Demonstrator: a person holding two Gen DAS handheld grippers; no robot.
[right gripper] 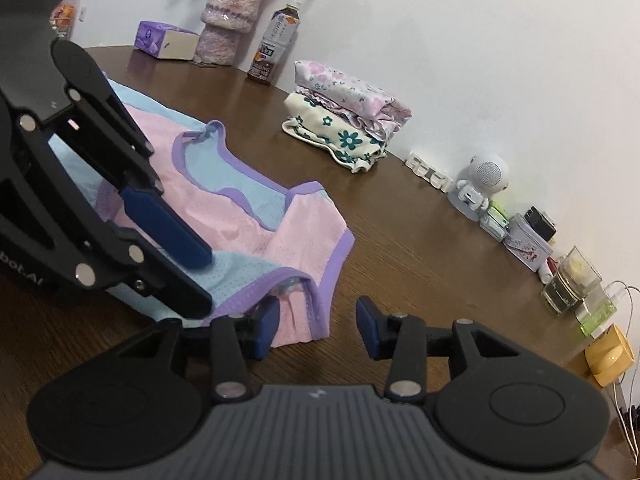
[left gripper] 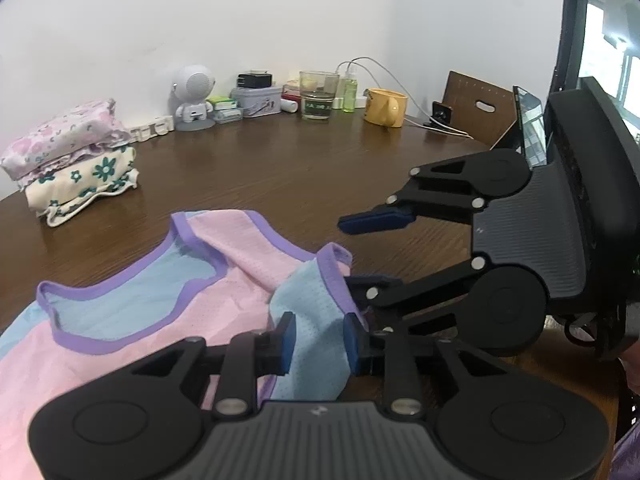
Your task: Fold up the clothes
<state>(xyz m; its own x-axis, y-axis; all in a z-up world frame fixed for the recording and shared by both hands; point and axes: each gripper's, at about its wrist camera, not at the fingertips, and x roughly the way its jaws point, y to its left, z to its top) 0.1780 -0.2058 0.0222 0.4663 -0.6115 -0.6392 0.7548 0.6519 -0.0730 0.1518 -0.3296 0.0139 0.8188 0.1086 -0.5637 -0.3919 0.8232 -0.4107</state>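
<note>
A pink and light-blue mesh sleeveless top (left gripper: 160,320) with purple trim lies partly spread on the brown wooden table (left gripper: 280,168), and it also shows in the right wrist view (right gripper: 240,216). My left gripper (left gripper: 320,344) has a raised fold of the blue fabric between its pads, which stand slightly apart and do not clamp it. From the right wrist view the left gripper (right gripper: 204,282) reaches in over the top's near edge. My right gripper (right gripper: 316,324) is open at the purple-hemmed shoulder corner, its left pad beside the cloth. In the left wrist view the right gripper (left gripper: 344,254) comes in from the right.
Folded floral clothes (left gripper: 76,160) (right gripper: 344,120) are stacked near the wall. Along the wall stand a white robot figure (left gripper: 194,96), a tin (left gripper: 256,100), a glass (left gripper: 318,94), a yellow mug (left gripper: 386,106), cables, a bottle (right gripper: 276,44), a tissue box (right gripper: 164,40) and a vase (right gripper: 232,12).
</note>
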